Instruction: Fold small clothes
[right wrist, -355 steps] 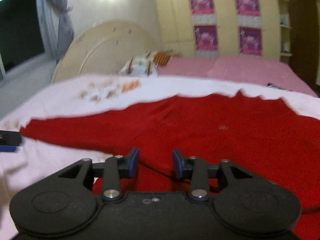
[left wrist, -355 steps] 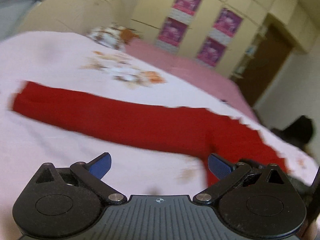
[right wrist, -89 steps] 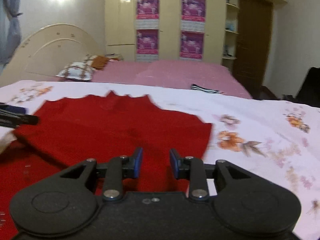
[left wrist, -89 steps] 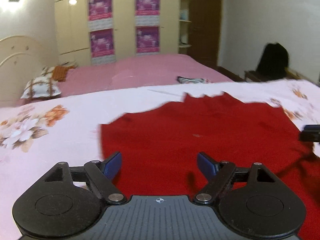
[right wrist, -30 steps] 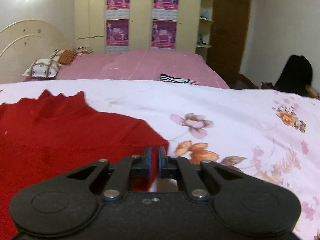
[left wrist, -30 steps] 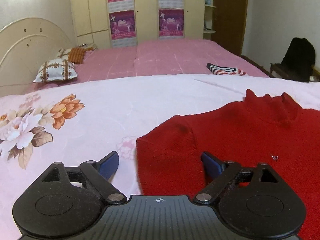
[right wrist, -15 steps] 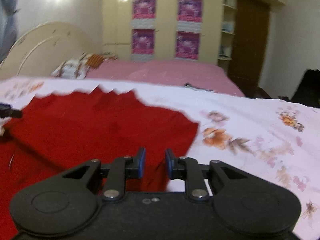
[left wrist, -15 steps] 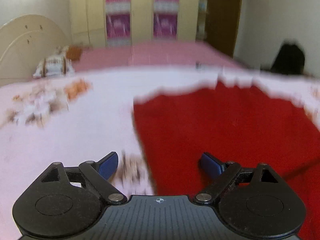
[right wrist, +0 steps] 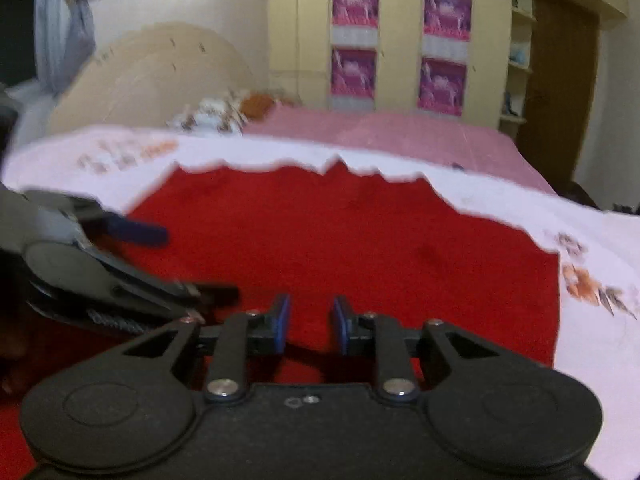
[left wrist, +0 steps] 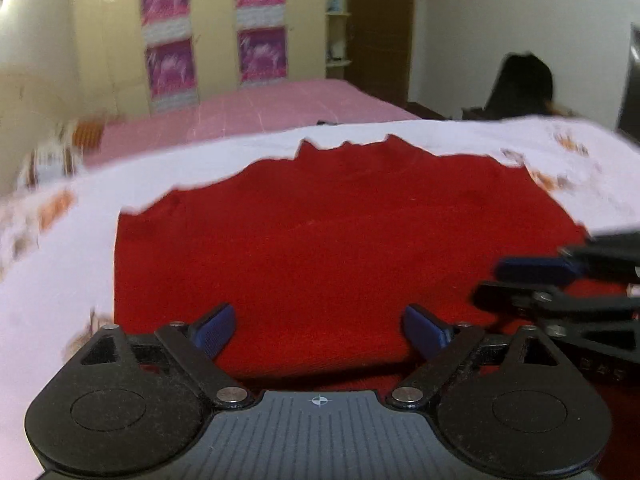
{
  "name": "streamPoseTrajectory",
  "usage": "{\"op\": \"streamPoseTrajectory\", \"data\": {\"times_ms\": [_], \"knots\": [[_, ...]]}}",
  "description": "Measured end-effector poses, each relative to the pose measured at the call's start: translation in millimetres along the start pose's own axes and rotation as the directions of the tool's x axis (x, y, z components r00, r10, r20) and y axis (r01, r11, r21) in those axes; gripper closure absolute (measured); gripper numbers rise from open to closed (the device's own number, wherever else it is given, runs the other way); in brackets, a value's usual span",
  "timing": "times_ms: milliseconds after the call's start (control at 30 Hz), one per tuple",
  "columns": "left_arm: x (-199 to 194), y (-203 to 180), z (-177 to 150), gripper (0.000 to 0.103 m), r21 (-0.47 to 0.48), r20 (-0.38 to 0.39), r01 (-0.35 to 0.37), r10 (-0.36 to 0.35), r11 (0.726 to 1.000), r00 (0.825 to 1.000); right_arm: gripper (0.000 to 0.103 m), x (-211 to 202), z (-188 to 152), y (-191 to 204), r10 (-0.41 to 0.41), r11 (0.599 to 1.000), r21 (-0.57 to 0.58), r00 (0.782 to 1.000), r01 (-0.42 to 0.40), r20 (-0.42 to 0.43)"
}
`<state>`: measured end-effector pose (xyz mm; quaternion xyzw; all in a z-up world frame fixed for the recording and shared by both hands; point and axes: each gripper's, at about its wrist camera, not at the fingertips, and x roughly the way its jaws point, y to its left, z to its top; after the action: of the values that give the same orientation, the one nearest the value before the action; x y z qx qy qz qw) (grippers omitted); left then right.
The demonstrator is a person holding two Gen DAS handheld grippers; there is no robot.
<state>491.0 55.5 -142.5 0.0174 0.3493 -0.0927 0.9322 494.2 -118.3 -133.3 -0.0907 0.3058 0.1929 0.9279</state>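
Observation:
A red knitted sweater lies flat on the floral bedsheet, sleeves folded in, collar at the far edge; it also shows in the right wrist view. My left gripper is open and empty, low over the sweater's near left part. My right gripper is open by a narrow gap and empty, over the sweater's near middle. The right gripper also shows at the right edge of the left wrist view, and the left gripper at the left of the right wrist view.
A second bed with a pink cover lies beyond, with pillows and a cream headboard. Wardrobes with purple posters line the far wall. A dark bag on a chair stands at right.
Both grippers have swung inward over the sweater's near edge and now stand close together. The right gripper, shut a second ago, has opened to a narrow gap. The left stays wide open.

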Motion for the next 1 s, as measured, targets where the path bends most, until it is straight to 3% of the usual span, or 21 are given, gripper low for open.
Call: {"op": "streamPoseTrajectory", "data": {"times_ms": [100, 167, 233, 333, 433, 500, 633, 667, 700, 733, 800, 867, 900, 1000], "knots": [[-12, 24, -7, 0.011, -0.003, 0.004, -0.051, 0.051, 0.999, 0.999, 0.076, -19, -13, -24, -0.074, 0.997, 0.000, 0.997, 0.074, 0.016], [-14, 34, -12, 0.011, -0.019, 0.011, -0.016, 0.016, 1.000, 1.000, 0.075, -32, -27, -60, -0.147, 0.986, 0.076, 0.989, 0.146, 0.003], [-14, 28, -9, 0.011, 0.004, 0.001, -0.040, 0.040, 0.999, 0.999, 0.075, -38, -32, -84, -0.115, 0.977, 0.179, 0.993, 0.114, -0.005], [-30, 23, -8, 0.011, -0.013, 0.026, -0.044, 0.044, 0.999, 0.999, 0.074, -41, -26, -79, -0.111, 0.982, 0.155, 0.994, 0.112, -0.010], [-66, 29, -23, 0.011, -0.026, 0.036, -0.055, 0.056, 0.998, 0.998, 0.066, -69, -24, -83, -0.093, 0.972, 0.217, 0.995, 0.086, 0.023], [-88, 39, -42, 0.011, -0.064, -0.010, -0.016, 0.015, 0.998, 1.000, 0.059, -92, -33, -91, -0.070, 0.954, 0.292, 0.997, 0.061, 0.018], [-139, 53, -96, 0.011, -0.099, -0.074, 0.019, -0.027, 0.995, 0.997, 0.059, -146, -77, -105, 0.028, 0.891, 0.454, 1.000, -0.026, 0.002], [-152, 59, -112, 0.016, -0.136, -0.095, 0.046, -0.059, 0.990, 0.994, 0.059, -160, -89, -106, 0.037, 0.876, 0.481, 0.999, -0.029, -0.007], [-162, 64, -125, 0.029, -0.166, -0.113, 0.066, -0.085, 0.984, 0.990, 0.059, -173, -102, -106, 0.051, 0.860, 0.508, 0.999, -0.035, -0.018], [-173, 68, -137, 0.033, -0.195, -0.125, 0.091, -0.117, 0.977, 0.985, 0.059, -183, -113, -106, 0.072, 0.847, 0.529, 0.997, -0.047, -0.027], [-196, 80, -158, 0.035, -0.289, -0.116, 0.168, -0.208, 0.943, 0.971, 0.058, -205, -134, -101, 0.114, 0.830, 0.554, 0.992, -0.068, -0.049], [-212, 90, -174, 0.036, -0.401, -0.116, 0.235, -0.304, 0.885, 0.946, 0.049, -223, -157, -95, 0.165, 0.801, 0.591, 0.984, -0.098, -0.061], [-216, 90, -181, 0.036, -0.418, -0.120, 0.255, -0.331, 0.872, 0.936, 0.045, -230, -167, -93, 0.193, 0.779, 0.617, 0.979, -0.114, -0.063], [-229, 87, -202, 0.036, -0.451, -0.114, 0.294, -0.381, 0.843, 0.918, 0.045, -244, -186, -84, 0.225, 0.730, 0.670, 0.973, -0.138, -0.044]]}}
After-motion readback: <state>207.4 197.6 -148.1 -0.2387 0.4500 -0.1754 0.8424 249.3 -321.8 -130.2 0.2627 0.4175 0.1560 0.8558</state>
